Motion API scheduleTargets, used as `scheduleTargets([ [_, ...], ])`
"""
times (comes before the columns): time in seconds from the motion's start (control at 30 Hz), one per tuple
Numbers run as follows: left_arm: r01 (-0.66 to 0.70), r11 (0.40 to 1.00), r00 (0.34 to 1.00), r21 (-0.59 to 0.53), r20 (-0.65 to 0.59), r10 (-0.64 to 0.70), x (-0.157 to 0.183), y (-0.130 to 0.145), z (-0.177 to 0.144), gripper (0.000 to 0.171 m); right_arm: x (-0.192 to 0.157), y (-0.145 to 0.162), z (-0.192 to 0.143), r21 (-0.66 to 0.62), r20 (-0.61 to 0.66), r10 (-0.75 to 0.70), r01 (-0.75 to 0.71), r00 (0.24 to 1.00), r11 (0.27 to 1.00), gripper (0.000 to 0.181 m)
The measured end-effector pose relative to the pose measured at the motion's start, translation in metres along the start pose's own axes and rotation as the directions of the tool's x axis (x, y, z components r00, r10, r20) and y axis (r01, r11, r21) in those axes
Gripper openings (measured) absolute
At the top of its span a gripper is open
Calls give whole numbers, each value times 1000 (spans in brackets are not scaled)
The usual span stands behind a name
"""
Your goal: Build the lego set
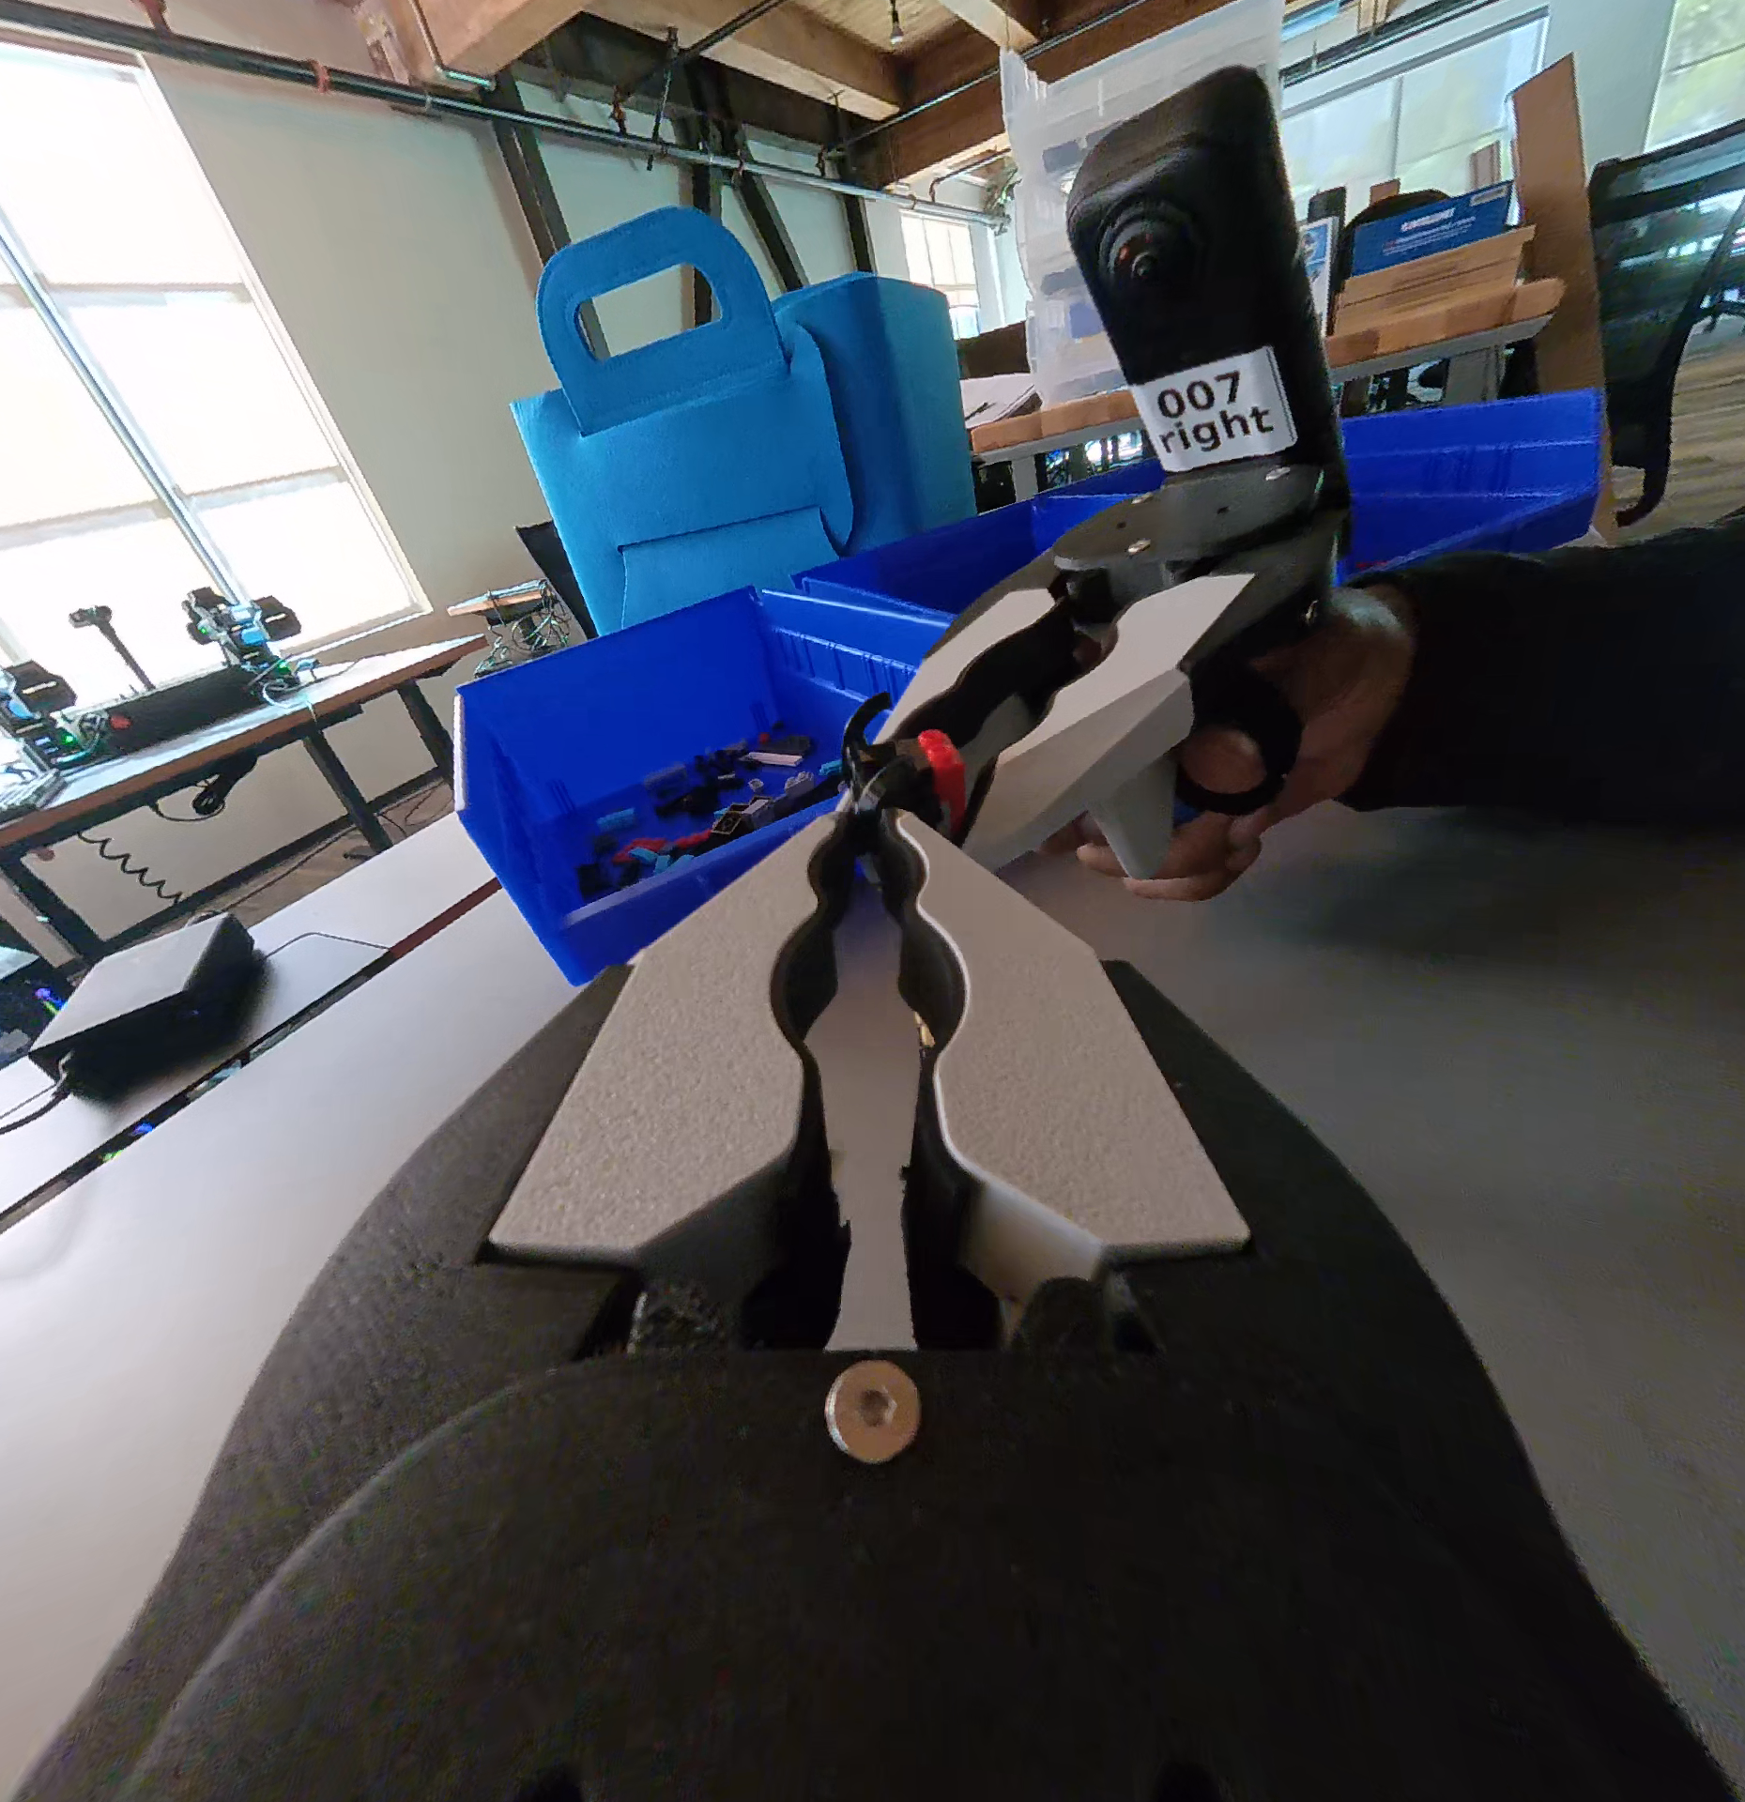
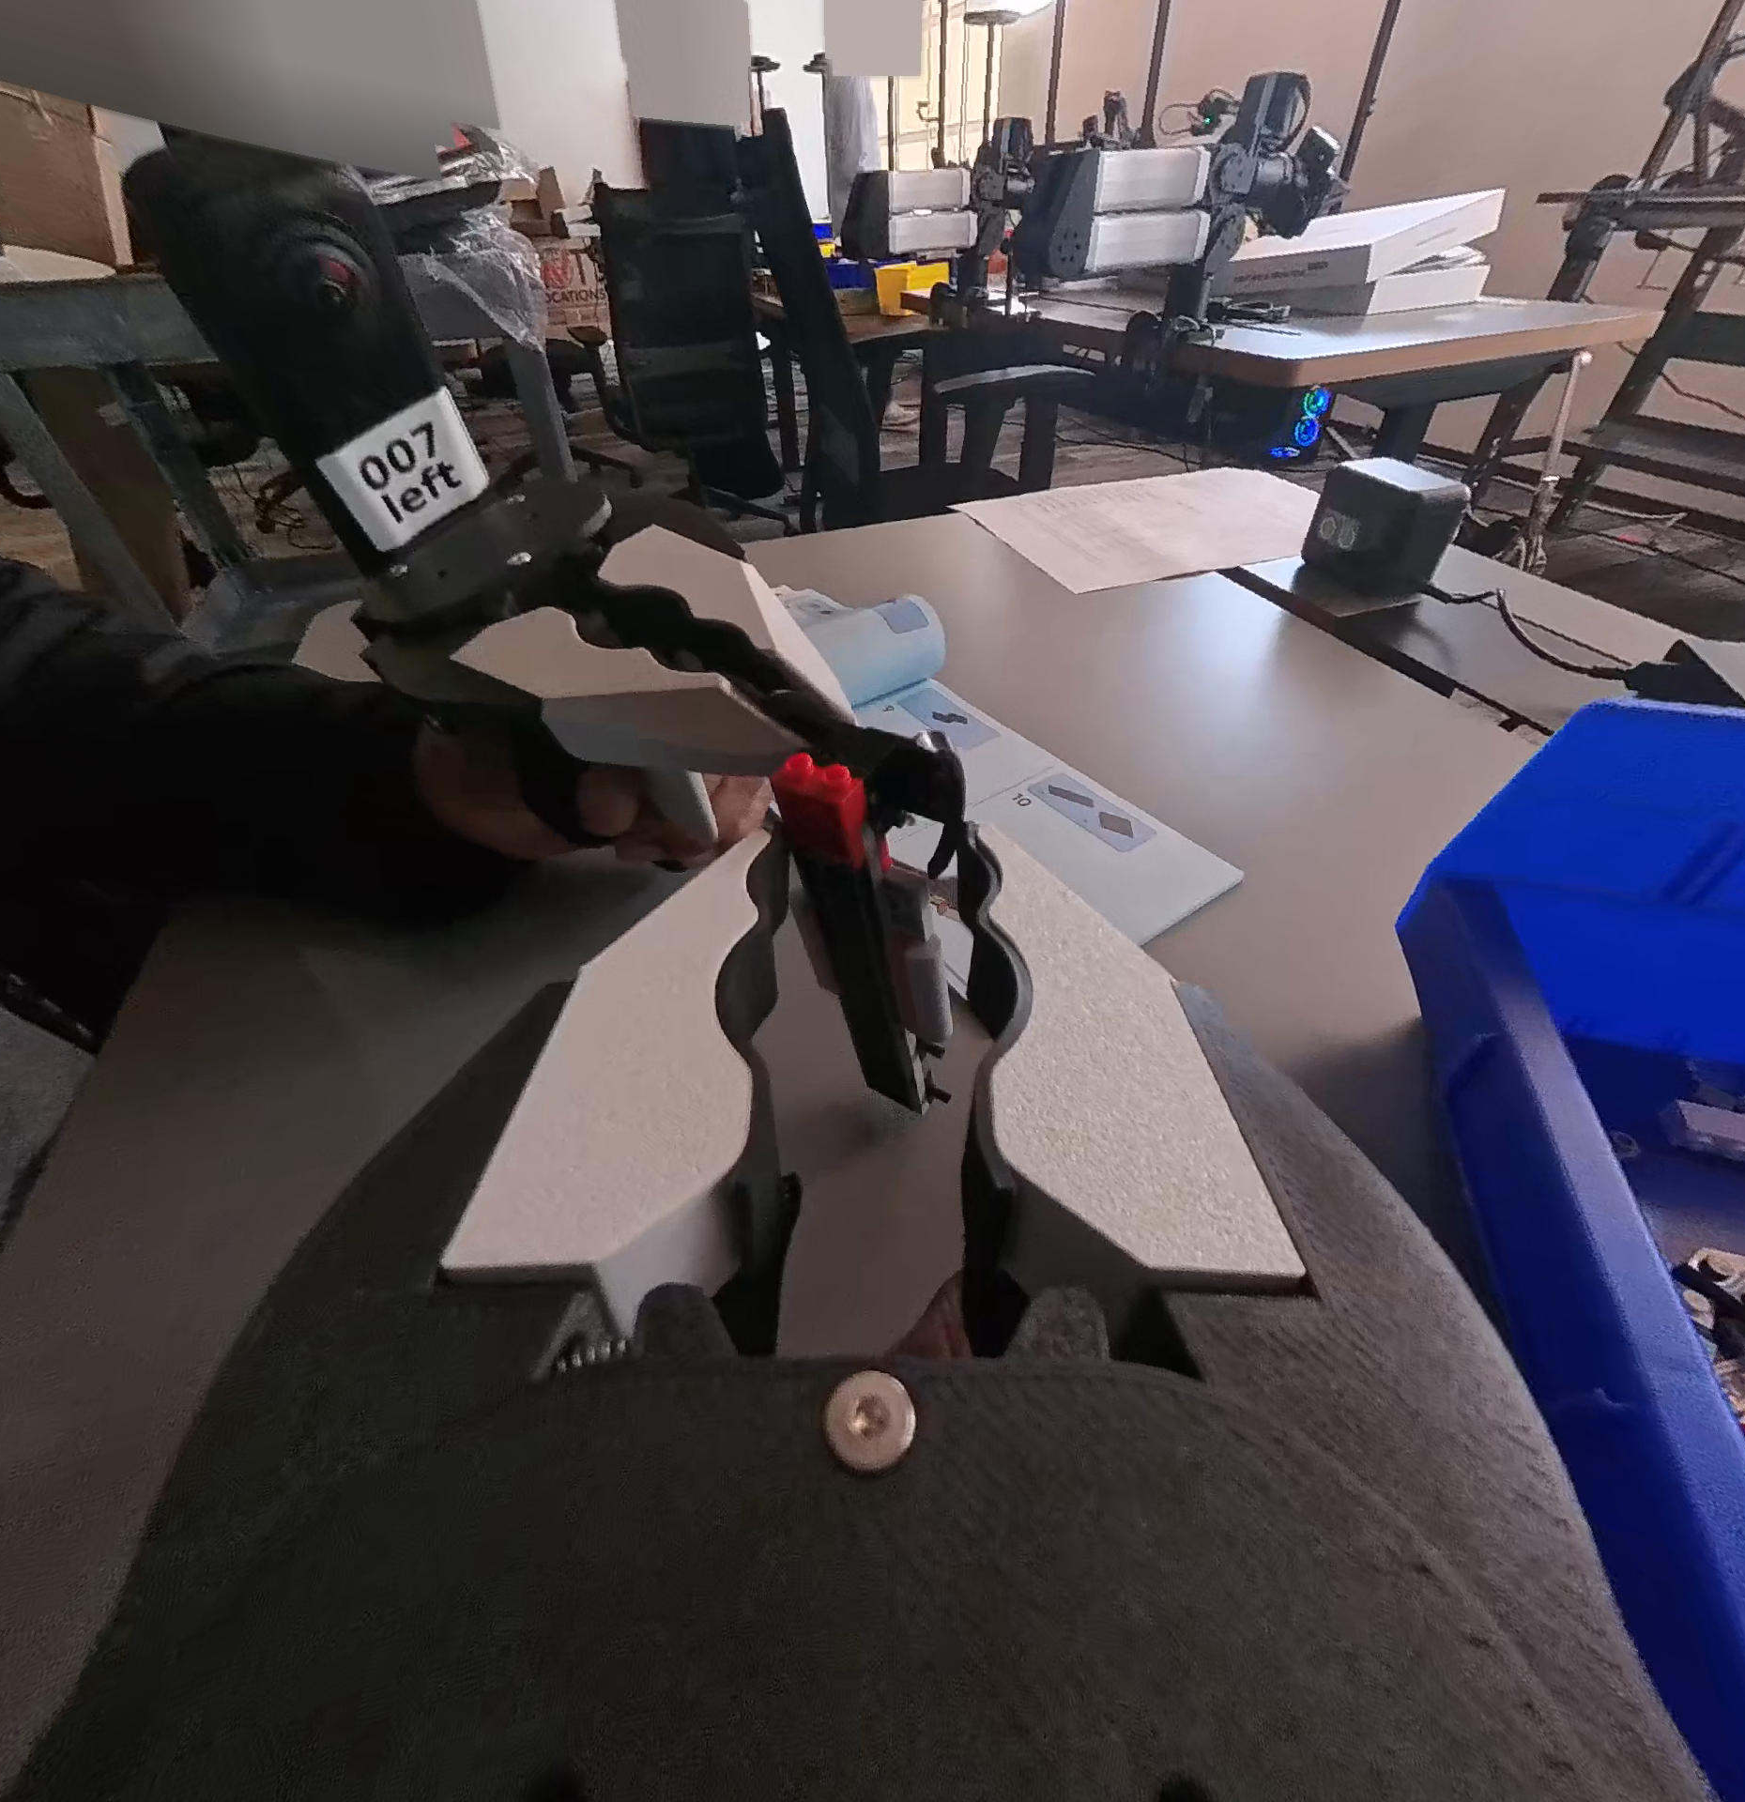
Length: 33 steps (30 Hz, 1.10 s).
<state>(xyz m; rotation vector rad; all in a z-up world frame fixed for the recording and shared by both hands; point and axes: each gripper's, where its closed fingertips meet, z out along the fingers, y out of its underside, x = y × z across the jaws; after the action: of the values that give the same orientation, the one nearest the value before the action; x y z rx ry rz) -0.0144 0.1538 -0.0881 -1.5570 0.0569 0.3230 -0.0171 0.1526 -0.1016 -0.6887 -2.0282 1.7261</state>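
My right gripper is shut on a long black lego assembly with a red brick on its top end, held upright above the grey table. My left gripper is shut on a small curved black piece and holds it against the top of the assembly, next to the red brick. The left gripper also shows in the right wrist view, coming in from the left. The right gripper also shows in the left wrist view. The joint between the piece and the assembly is hidden by the fingertips.
A blue bin with several loose lego pieces stands just behind the grippers; its wall shows in the right wrist view. An open instruction booklet lies on the table beyond the assembly. A paper sheet and a black box lie farther back. Left and right tips are no more than a few centimetres apart.
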Motion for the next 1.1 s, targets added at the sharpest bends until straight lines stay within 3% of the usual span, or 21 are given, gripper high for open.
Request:
scheduleTargets([
  [0.3, -69, 997, 997, 46, -25, 70, 10, -11, -5, 3, -9, -2, -3, 14, 29, -39, 39, 999, 999, 38],
  [1.1, -161, 987, 983, 11, -89, 162, 19, -7, -12, 3, -18, 3, 0, -38, 55, -57, 60, 997, 998, 36],
])
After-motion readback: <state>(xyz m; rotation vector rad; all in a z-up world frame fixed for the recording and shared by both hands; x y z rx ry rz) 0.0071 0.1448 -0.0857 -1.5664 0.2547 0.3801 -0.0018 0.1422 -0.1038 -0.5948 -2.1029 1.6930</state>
